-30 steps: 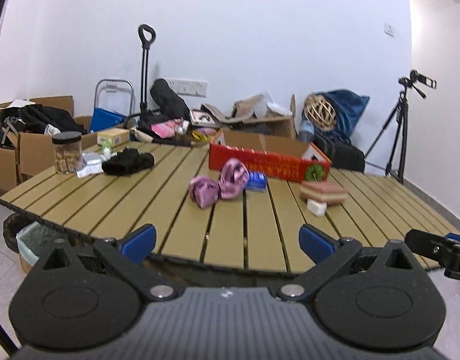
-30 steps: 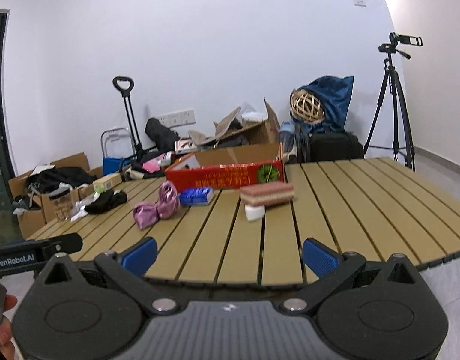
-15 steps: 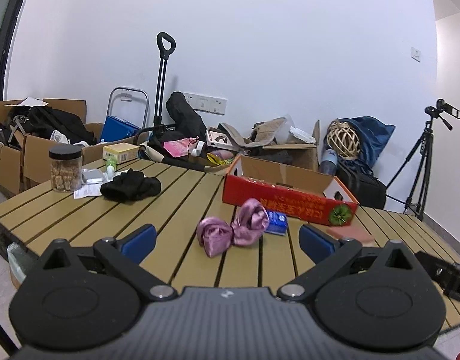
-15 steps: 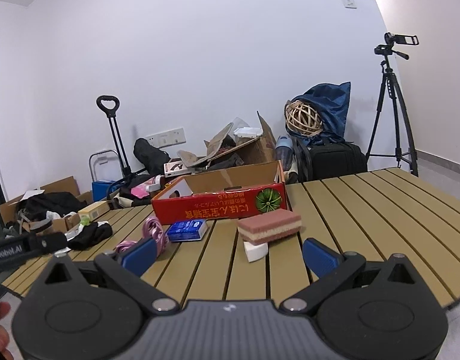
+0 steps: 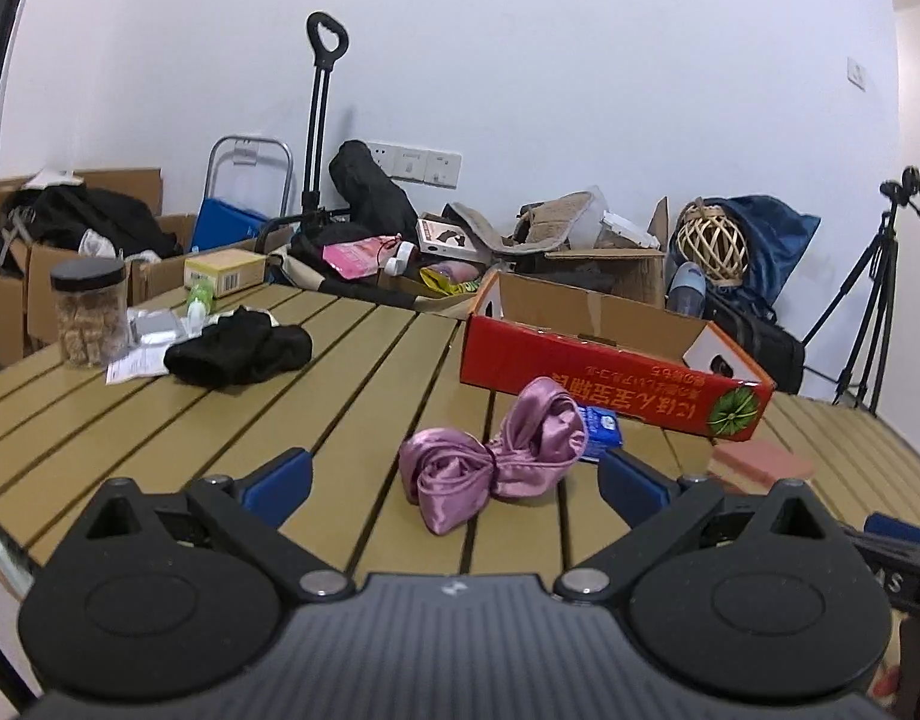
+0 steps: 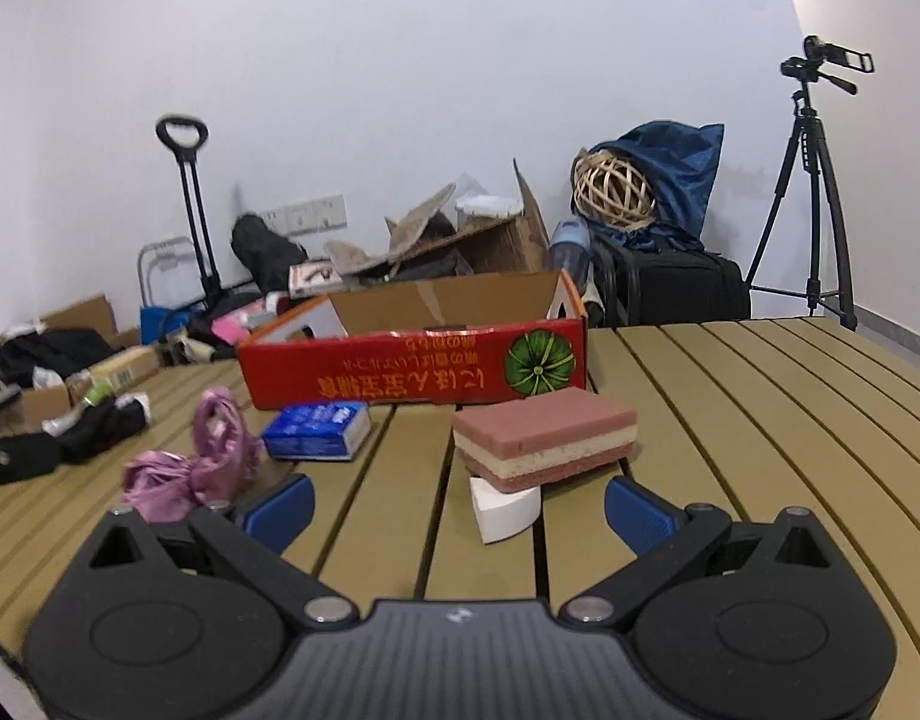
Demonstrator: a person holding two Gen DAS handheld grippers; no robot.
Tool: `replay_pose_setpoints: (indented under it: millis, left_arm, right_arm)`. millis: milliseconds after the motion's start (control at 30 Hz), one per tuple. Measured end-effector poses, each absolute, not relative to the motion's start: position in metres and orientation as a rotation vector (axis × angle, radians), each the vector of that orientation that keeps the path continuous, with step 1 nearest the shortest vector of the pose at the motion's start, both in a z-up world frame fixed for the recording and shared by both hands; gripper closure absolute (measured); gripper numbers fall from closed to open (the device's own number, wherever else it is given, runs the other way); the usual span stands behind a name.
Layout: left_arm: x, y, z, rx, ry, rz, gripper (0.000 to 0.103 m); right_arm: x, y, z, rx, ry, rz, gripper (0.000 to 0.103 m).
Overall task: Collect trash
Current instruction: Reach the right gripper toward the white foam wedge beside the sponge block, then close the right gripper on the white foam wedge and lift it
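A crumpled pink satin cloth (image 5: 496, 462) lies on the slatted wooden table (image 5: 178, 426), straight ahead of my open left gripper (image 5: 454, 483) and just beyond its fingertips. Behind it are a small blue packet (image 5: 598, 432) and a red cardboard box (image 5: 604, 369) with an open top. In the right wrist view, my open right gripper (image 6: 457, 507) faces a pink and cream layered sponge (image 6: 544, 438) resting on a white wedge-shaped piece (image 6: 505, 510). The pink cloth (image 6: 190, 468), the blue packet (image 6: 319, 429) and the red box (image 6: 412, 360) sit to the left and behind.
A black cloth (image 5: 238, 348), a jar with a black lid (image 5: 91, 312), papers and a small green bottle (image 5: 199, 300) lie at the table's left. Cardboard boxes, a hand trolley (image 5: 319, 126), bags and a tripod (image 6: 811, 192) stand beyond the table.
Both grippers have moved forward over the table toward the items. The pink cloth and the sponge now appear larger and closer. Both stay open.
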State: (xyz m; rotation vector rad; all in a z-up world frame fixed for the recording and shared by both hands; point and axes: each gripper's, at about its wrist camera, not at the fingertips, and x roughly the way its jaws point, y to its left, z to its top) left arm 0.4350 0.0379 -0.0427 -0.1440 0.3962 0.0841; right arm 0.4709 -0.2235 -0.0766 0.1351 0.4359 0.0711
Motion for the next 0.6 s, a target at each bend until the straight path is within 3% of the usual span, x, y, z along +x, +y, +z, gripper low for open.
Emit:
replay_pose_setpoints:
  millis: [267, 533, 600]
  left_arm:
    - [0.455, 0.040, -0.060, -0.122, 0.438, 0.087, 0.000]
    - [0.461, 0.034, -0.064, -0.104, 0.434, 0.063, 0.000]
    - [0.462, 0.032, -0.064, -0.098, 0.431, 0.060, 0.000]
  right_arm:
    - [0.516, -0.219, -0.098, 0.080, 0.533, 0.044, 0.020]
    - [0.540, -0.228, -0.107, 0.110, 0.614, 0.023, 0.059]
    - [0.542, -0.228, -0.109, 0.115, 0.635, 0.028, 0.073]
